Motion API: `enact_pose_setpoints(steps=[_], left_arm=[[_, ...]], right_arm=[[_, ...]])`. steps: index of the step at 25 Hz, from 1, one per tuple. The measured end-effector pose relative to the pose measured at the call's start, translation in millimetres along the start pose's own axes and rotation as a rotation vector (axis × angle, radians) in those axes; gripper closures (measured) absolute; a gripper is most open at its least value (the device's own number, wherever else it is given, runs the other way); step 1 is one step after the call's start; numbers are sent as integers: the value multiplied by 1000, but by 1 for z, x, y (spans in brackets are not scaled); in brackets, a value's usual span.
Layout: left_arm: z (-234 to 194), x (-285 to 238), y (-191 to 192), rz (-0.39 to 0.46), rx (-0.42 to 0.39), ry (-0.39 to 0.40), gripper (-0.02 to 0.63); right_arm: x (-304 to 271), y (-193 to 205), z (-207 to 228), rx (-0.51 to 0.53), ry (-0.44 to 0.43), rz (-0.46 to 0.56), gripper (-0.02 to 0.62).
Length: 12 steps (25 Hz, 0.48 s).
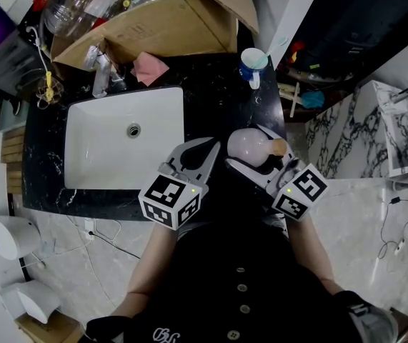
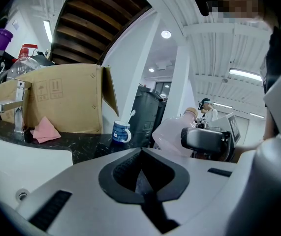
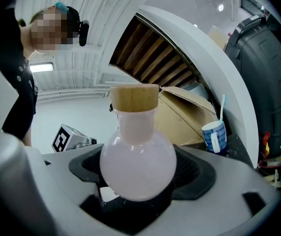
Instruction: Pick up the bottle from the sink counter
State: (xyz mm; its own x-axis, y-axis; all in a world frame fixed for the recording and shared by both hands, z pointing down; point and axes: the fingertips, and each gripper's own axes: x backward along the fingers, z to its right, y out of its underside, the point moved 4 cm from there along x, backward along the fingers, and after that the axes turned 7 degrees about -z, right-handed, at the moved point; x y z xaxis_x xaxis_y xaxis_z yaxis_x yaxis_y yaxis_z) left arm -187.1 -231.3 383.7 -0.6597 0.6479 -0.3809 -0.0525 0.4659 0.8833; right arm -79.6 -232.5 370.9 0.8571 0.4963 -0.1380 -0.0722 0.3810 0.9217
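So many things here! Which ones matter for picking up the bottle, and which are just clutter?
Job: bottle, gripped by right hand-held gripper; sink counter.

Lying about: cardboard box, blue mug, pink cloth, tap, sink, empty left hand-held gripper.

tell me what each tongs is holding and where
The right tongs hold the pale pink bottle by its round body, below the cap; the left tongs are shut, empty.

right tool (image 3: 139, 183) | clamped on pink bottle (image 3: 138, 159) | wooden cap (image 3: 134, 98)
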Motion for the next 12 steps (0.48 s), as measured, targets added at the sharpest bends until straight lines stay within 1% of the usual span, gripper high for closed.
enact_pose_setpoints(steps=[12], left_arm=[[-2, 1, 0, 5, 9, -8, 589]], right_arm=[[0, -1, 0, -6, -5, 10, 193]])
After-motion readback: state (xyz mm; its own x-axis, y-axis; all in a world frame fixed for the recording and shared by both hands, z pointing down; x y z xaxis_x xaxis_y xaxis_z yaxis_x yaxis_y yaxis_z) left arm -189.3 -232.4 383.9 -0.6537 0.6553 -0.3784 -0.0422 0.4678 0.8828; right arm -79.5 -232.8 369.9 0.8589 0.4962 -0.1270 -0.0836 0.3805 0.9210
